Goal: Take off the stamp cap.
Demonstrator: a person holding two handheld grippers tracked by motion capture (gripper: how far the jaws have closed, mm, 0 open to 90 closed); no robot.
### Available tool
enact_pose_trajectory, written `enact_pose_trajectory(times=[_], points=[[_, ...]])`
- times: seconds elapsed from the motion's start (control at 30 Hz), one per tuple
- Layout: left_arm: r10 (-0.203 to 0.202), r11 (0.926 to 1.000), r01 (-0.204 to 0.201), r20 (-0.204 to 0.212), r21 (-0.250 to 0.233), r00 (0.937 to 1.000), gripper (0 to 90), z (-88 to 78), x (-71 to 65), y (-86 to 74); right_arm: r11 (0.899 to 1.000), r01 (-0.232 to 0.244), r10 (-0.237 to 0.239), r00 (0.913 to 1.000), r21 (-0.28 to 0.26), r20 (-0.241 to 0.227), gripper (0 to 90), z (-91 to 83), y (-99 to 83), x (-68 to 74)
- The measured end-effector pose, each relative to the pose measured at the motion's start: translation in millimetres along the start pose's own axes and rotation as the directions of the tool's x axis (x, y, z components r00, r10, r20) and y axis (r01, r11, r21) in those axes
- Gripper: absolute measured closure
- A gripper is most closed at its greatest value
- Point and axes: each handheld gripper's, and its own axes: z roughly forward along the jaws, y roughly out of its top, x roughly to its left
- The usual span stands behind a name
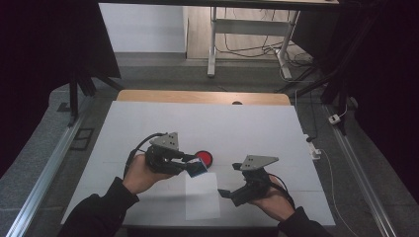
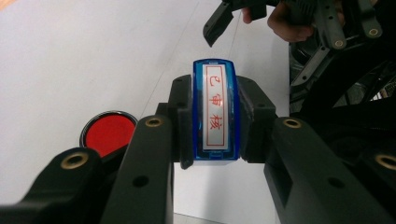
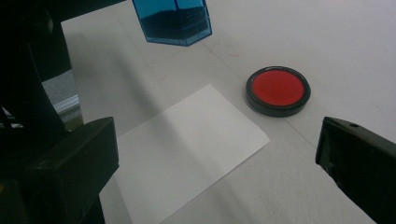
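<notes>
A blue self-inking stamp (image 2: 215,112) sits clamped between the two black jaws of the left gripper (image 1: 190,165), held in the air above the white-covered desk (image 1: 148,123), a little on the near side of its centre. In the left gripper view the stamp's long axis runs along the jaws, away from the hand, and its label face with red characters in a red frame is turned up toward the camera. In the right gripper view its open blue base (image 3: 173,25) hangs clear of the surface, over the far end of a white paper sheet (image 3: 187,144).

The sheet lies flat near the desk's near edge, roughly midway between the left and right edges. A round red ink pad (image 1: 204,157) in a black rim rests just beyond it, beside the stamp and apart from the sheet.

The right gripper (image 1: 226,193) hovers low by the sheet's right side, jaws spread wide with nothing between them. The far half of the desk and both far corners lie bare, leaving wide room there.
</notes>
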Motion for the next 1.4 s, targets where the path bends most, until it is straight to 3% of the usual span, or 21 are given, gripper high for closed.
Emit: enact_pose_trajectory(times=[0.6, 0.67, 0.83, 0.97, 1.17, 1.2, 1.4], points=[[0.017, 0.9997, -0.017, 0.028, -0.021, 0.9994, 70.4, -0.7, -1.0, 0.6, 1.0, 0.023, -0.022, 0.9904, 0.008, -0.137, 0.0, 32.6, 18.4, -3.4], [0.021, 0.9996, -0.02, 0.03, -0.02, 0.9993, 70.4, -0.5, -1.4, 0.7, 0.999, 0.03, -0.028, 0.988, 0.012, -0.152, 4.7, 36.4, 20.2, -4.6], [0.039, 0.999, -0.038, 0.038, -0.021, 0.9985, 70.4, -0.5, -2.0, 1.0, 0.999, 0.048, -0.044, 0.9747, 0.014, -0.219, 14.7, 43.9, 23.1, -7.7], [0.058, 0.998, -0.057, 0.046, -0.026, 0.9972, 70.4, -0.8, -2.4, 1.1, 0.998, 0.064, -0.058, 0.9679, 0.017, -0.245, 21.9, 48.6, 26.2, -9.4], [0.089, 0.9956, -0.088, 0.052, -0.032, 0.9946, 70.4, -1.2, -4.3, 1.5, 0.997, 0.075, -0.072, 0.9432, -0.004, -0.324, 38.9, 51.4, 29.4, -11.9], [0.093, 0.9952, -0.092, 0.055, -0.034, 0.9941, 70.4, -1.3, -4.4, 1.4, 0.996, 0.086, -0.085, 0.9422, -0.011, -0.324, 41.3, 51.3, 30.0, -11.9], [0.116, 0.9928, -0.113, 0.063, -0.039, 0.9913, 70.4, -1.1, -5.5, 1.5, 0.994, 0.092, -0.104, 0.923, -0.051, -0.37, 48.4, 53.0, 32.1, -15.2]])
